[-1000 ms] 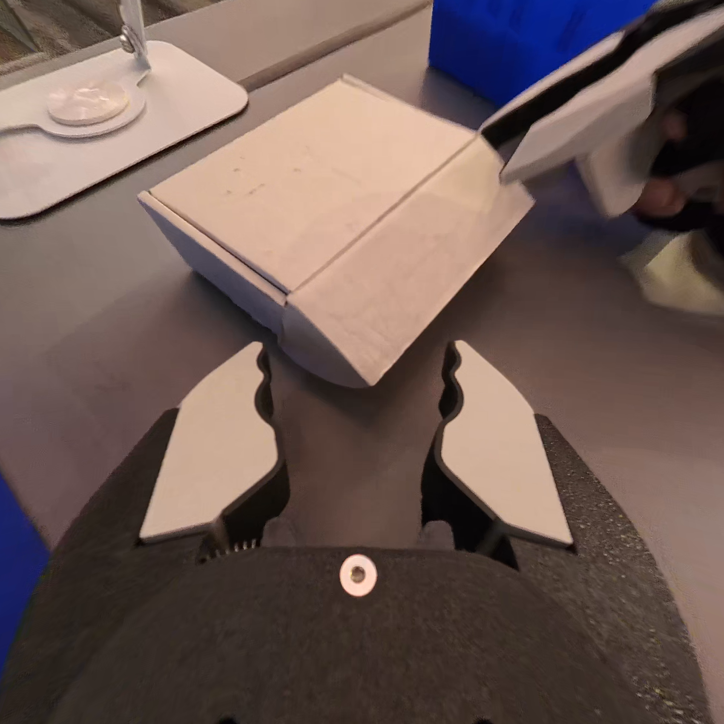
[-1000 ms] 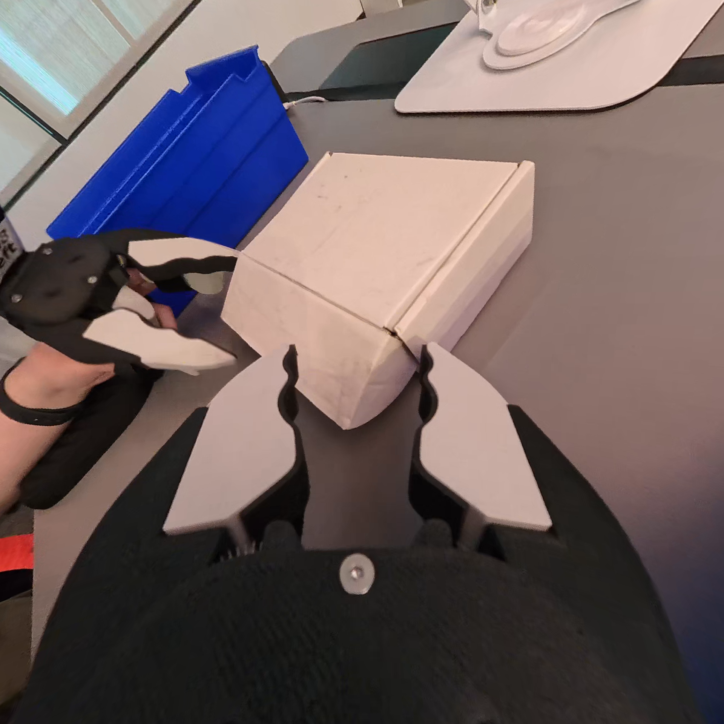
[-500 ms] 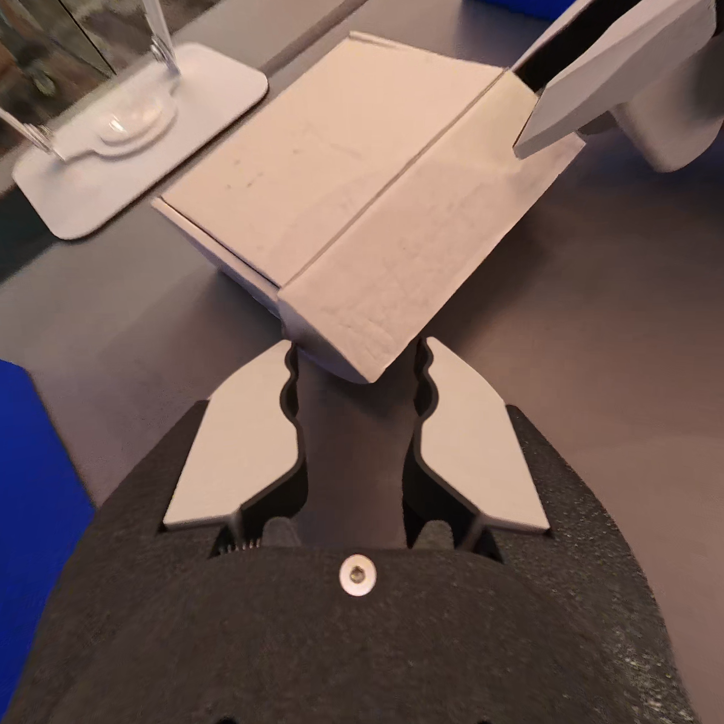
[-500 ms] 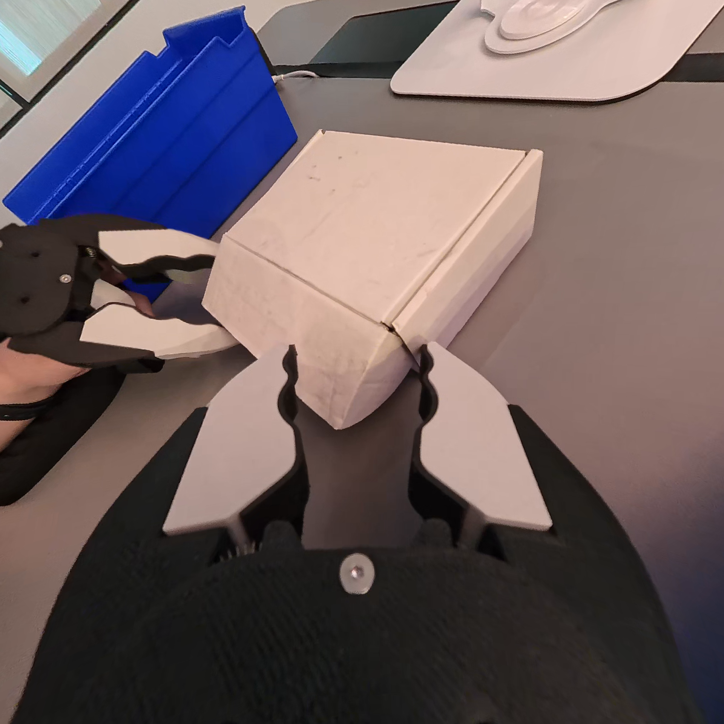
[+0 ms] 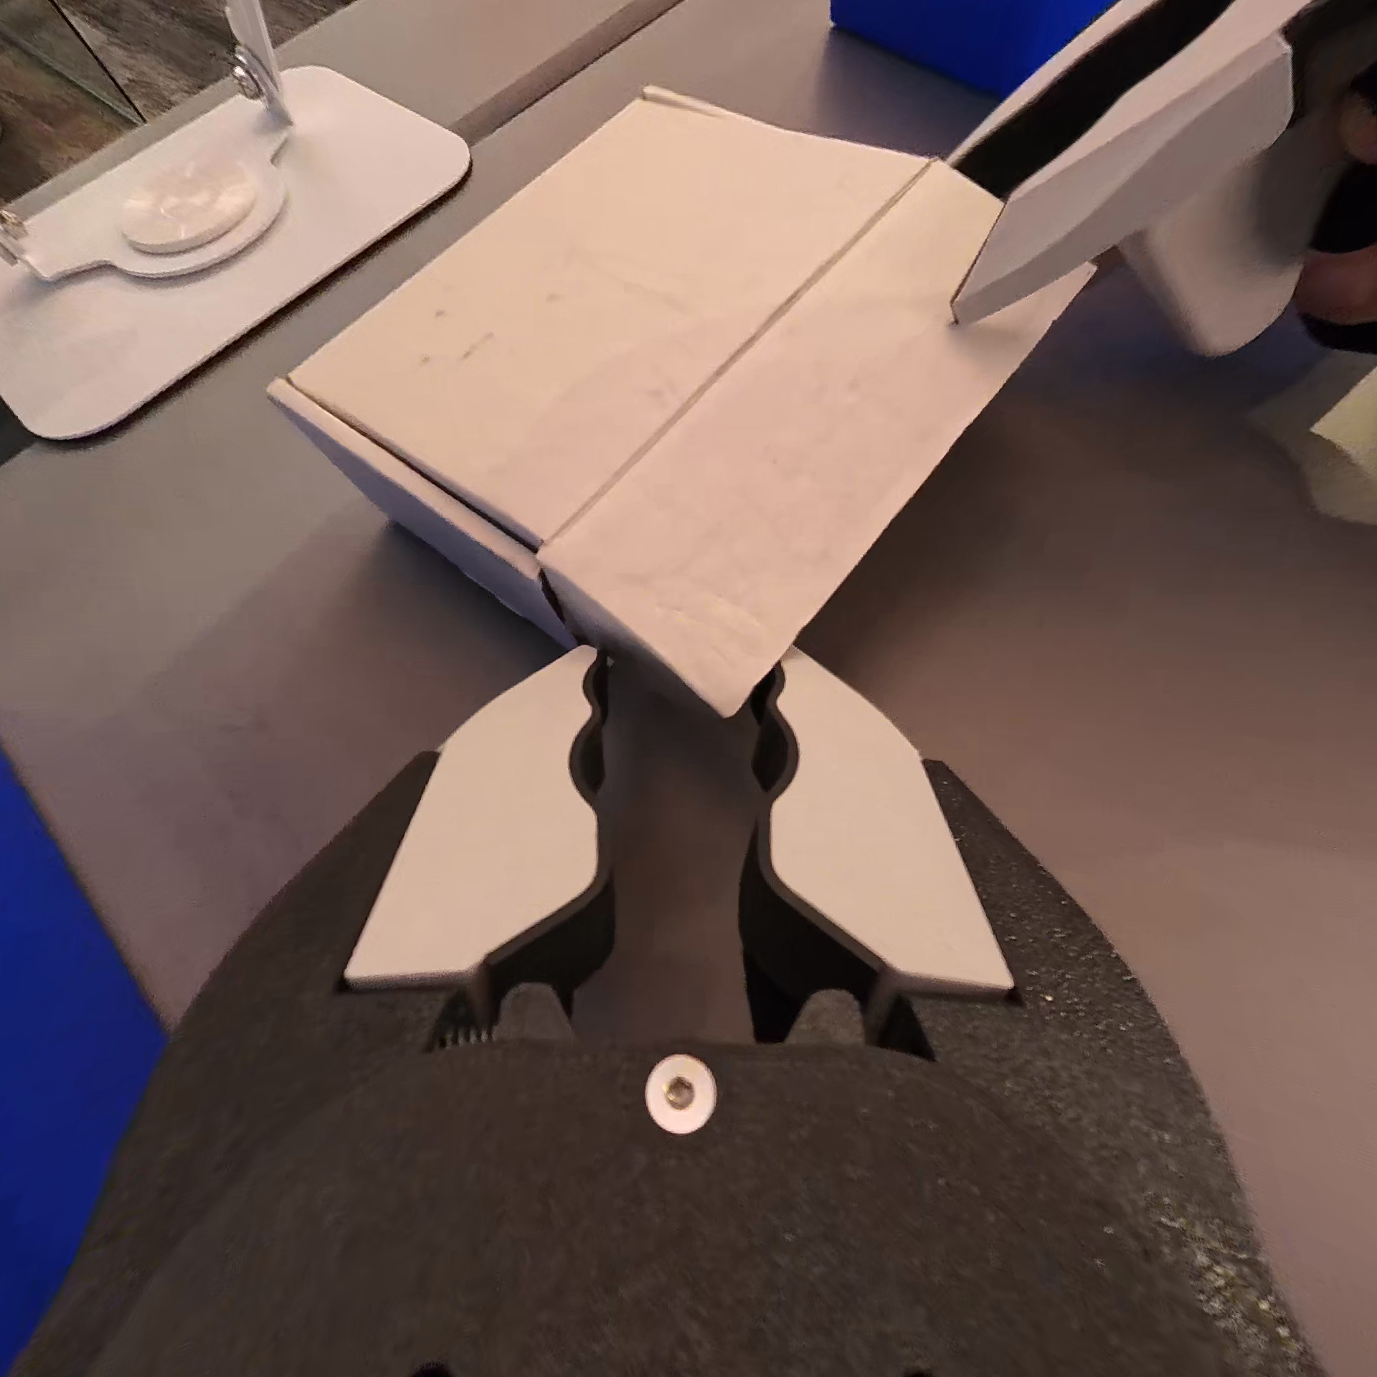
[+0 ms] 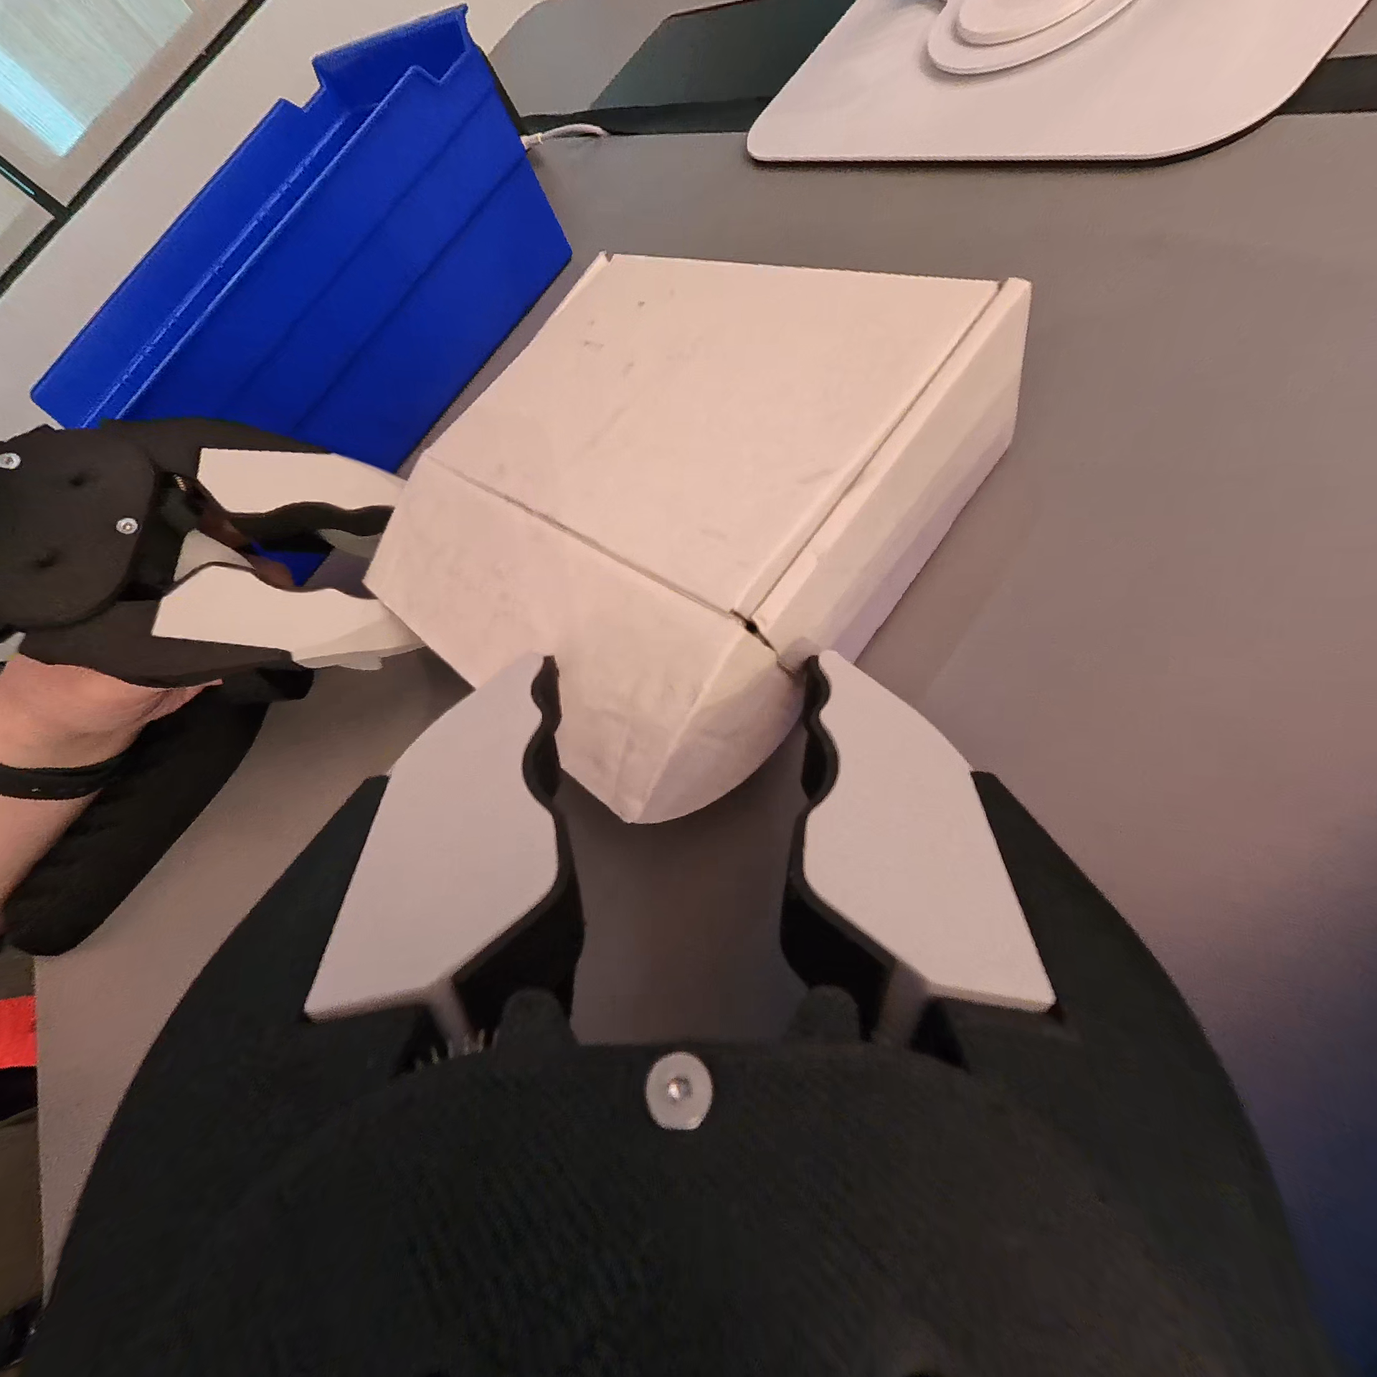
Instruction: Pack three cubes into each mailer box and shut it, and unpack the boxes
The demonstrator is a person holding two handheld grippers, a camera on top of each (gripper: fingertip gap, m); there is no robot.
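While the white mailer box [image 5: 596, 358] sits closed on the grey table [image 5: 1080, 670], its front flap's corners lie between the spread fingers of your left gripper [image 5: 682, 674] and right gripper [image 6: 678, 670]; neither clamps it. Beyond your right gripper's left finger stands a blue bin [image 6: 313, 276].

My dark grey table [image 6: 1118, 521] bears the white mailer box [image 6: 708, 447]; a blue bin [image 6: 313, 283] stands just left of it, a white base plate [image 6: 1006, 97] beyond.
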